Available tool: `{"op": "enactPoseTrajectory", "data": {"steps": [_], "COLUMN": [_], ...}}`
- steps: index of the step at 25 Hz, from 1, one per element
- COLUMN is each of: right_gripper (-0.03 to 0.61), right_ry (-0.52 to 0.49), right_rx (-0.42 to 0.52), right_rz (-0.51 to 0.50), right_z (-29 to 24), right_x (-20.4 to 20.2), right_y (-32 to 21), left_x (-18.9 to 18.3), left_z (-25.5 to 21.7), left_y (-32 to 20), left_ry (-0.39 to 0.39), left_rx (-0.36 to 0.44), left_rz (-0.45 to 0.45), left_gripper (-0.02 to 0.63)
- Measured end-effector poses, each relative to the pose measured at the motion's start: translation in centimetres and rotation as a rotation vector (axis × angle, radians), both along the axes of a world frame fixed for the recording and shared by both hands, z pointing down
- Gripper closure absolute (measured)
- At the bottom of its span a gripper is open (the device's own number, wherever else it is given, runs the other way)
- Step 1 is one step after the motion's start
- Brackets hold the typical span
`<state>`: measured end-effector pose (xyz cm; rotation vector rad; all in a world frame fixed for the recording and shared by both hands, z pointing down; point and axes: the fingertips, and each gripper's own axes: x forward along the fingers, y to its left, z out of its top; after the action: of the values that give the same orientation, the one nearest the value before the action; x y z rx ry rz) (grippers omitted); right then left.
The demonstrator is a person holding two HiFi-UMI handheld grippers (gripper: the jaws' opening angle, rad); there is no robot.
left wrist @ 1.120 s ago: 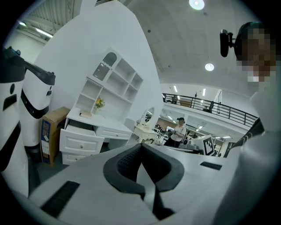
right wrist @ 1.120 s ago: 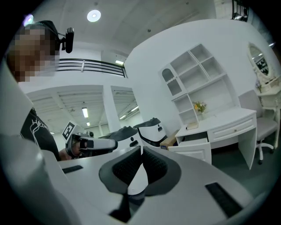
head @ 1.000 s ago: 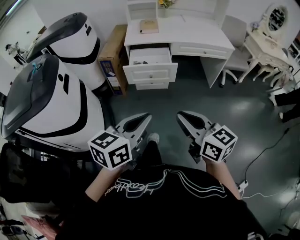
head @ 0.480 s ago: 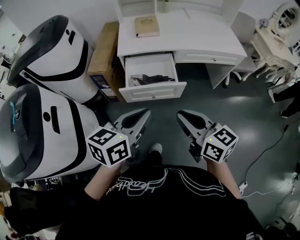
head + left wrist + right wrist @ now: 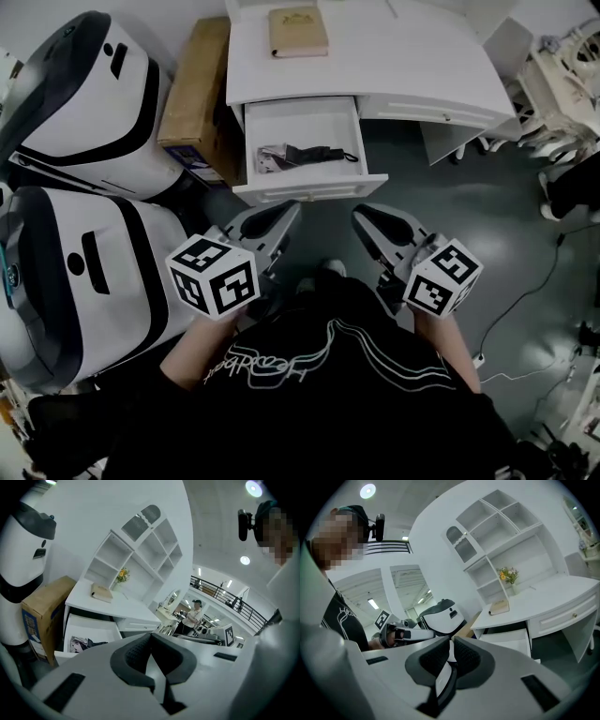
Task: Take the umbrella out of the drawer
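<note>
**Desk:** Where is the umbrella right now?

**Operator:** I see it in the head view: a black folded umbrella (image 5: 314,153) lying lengthwise in the open drawer (image 5: 309,191) of the white desk (image 5: 422,66). Its left end is next to some printed paper (image 5: 269,156). Nothing lies on top of it.

**Desk:** And your grippers?

**Operator:** Both are short of the drawer front, side by side and apart from it. The left gripper (image 5: 292,209) has its 2 pads pressed together with nothing between them. The right gripper (image 5: 360,215) is the same, closed and empty. I'll have to spread 1 of them before reaching in.

**Desk:** How do you expect the umbrella to handle?

**Operator:** It should be light, I'd say. The fabric wrap looks soft and probably slick, over a stiff shaft, so the pads would sink in a little and then bite. It isn't fragile, but a pinch on loose cloth alone could slip.

**Desk:** So where do you take hold?

**Operator:** Across the middle of the bundle, jaws straddling its width, so it lifts level. A thin loop shows at the right end, which may be the handle side, but I can't tell for sure.
</note>
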<state>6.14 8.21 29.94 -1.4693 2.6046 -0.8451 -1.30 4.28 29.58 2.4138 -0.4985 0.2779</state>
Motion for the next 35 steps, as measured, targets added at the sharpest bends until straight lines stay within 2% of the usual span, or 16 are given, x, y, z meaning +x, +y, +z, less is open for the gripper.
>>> {"op": "enactPoseTrajectory", "data": {"steps": [12,20,23,25,28,32,35], "right_gripper": [0.525,0.419,0.383,0.357,0.353,0.348,0.347], "right_ry": [0.006,0.087,0.157,0.251,0.416,0.522,0.623], "right_rx": [-0.06,-0.159,-0.178,-0.179,-0.166,-0.167,-0.178], "right_rz": [-0.136,-0.278,-0.351,-0.42,-0.509,-0.624,-0.747], "right_z": [3.6,8.7,11.0,12.7,15.5,19.0,22.0], "right_x": [1.5,2.0,1.6,1.3,1.1,0.5,-0.3], "right_y": [-11.1,-19.1,-21.1,-22.3,-24.0,-25.3,-25.4], "left_x": [0.1,1.3,1.0,0.7,0.1,-1.0,-1.9], "left_z": [2.2,4.2,5.4,6.0,6.9,8.4,9.4], "left_y": [-9.9,-17.3,-19.0,-20.1,-21.4,-22.8,-23.5], "left_ry": [-0.051,-0.062,-0.066,-0.069,-0.075,-0.085,-0.094], "left_rx": [-0.045,-0.091,-0.113,-0.129,-0.153,-0.177,-0.198], "left_rz": [-0.119,-0.195,-0.224,-0.246,-0.281,-0.335,-0.372], "left_gripper": [0.594,0.594,0.594,0.594,0.594,0.594,0.594]}}
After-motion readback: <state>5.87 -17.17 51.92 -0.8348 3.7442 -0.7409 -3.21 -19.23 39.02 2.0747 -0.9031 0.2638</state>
